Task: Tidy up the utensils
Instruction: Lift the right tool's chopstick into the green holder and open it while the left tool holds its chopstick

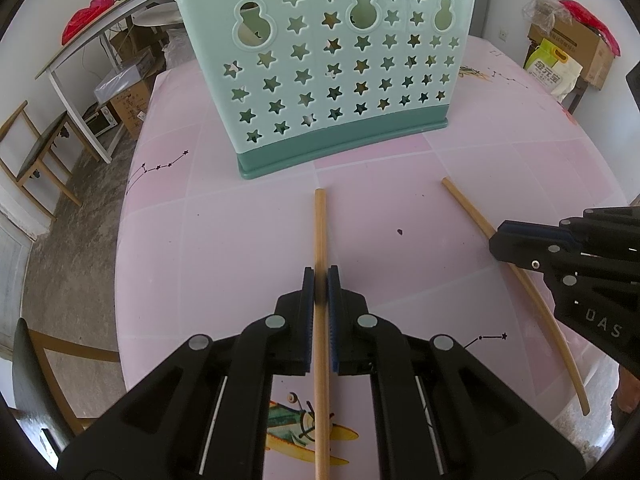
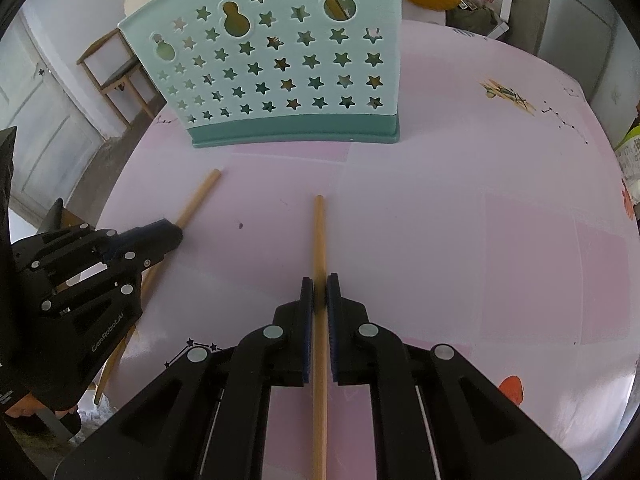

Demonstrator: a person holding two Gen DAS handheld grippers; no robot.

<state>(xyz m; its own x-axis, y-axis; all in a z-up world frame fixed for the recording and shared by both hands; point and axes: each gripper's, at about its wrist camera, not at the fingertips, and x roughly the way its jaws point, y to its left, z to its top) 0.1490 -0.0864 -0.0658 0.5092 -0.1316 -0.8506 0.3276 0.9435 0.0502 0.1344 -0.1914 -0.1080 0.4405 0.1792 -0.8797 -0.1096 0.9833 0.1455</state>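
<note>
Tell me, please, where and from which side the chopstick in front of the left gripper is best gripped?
Grip the left chopstick along its shaft, coming from its near end in line with its length, one finger on each side. It is thin, straight and points toward the utensil holder. The left gripper already pinches it this way; the right gripper pinches the right chopstick likewise.

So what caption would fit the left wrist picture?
Left gripper clamps a wooden chopstick before the star-cut holder; right gripper grips another.

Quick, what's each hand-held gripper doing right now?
Left hand-held gripper: closed on a chopstick.
Right hand-held gripper: closed on the other chopstick.
</note>
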